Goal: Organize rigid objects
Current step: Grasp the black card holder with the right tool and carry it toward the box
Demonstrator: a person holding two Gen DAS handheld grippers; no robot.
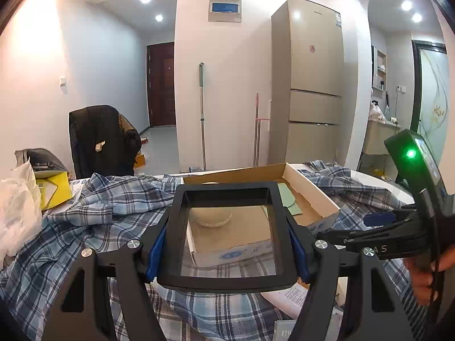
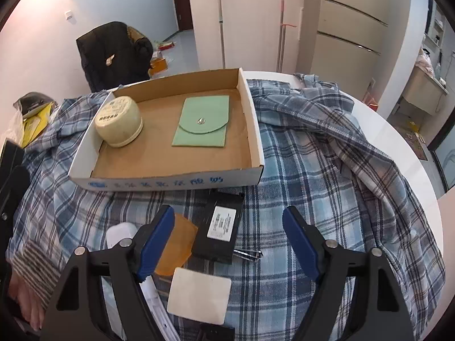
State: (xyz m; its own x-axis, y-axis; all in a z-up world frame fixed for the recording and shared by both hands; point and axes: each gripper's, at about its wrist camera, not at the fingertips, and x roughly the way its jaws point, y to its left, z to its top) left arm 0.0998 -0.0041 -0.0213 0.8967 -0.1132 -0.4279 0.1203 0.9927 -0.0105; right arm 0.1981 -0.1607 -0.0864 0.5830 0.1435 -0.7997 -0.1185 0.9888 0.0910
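Note:
My left gripper [image 1: 231, 244] is shut on a black rectangular frame with a clear pane [image 1: 227, 282], held above the plaid shirt in front of a shallow cardboard box [image 1: 312, 196]. In the box [image 2: 256, 130] stand a cream round tub [image 2: 119, 120] and a green snap pouch [image 2: 202, 122]. My right gripper [image 2: 229, 241] is open, pointing down over a black flat block with a white label [image 2: 220, 227]; its pads touch nothing. Beside the block lie an amber translucent piece [image 2: 179, 244], a white square card [image 2: 199, 295], a white object [image 2: 121, 234] and small metal pins [image 2: 247, 254].
A blue plaid shirt [image 2: 312, 170] covers the round white table [image 2: 412, 142]. A yellow box [image 1: 54, 187] and a white plastic bag [image 1: 17, 204] sit at the left. Behind are a chair with a dark jacket [image 1: 102, 139], mop handles [image 1: 202, 113] and a fridge [image 1: 310, 85].

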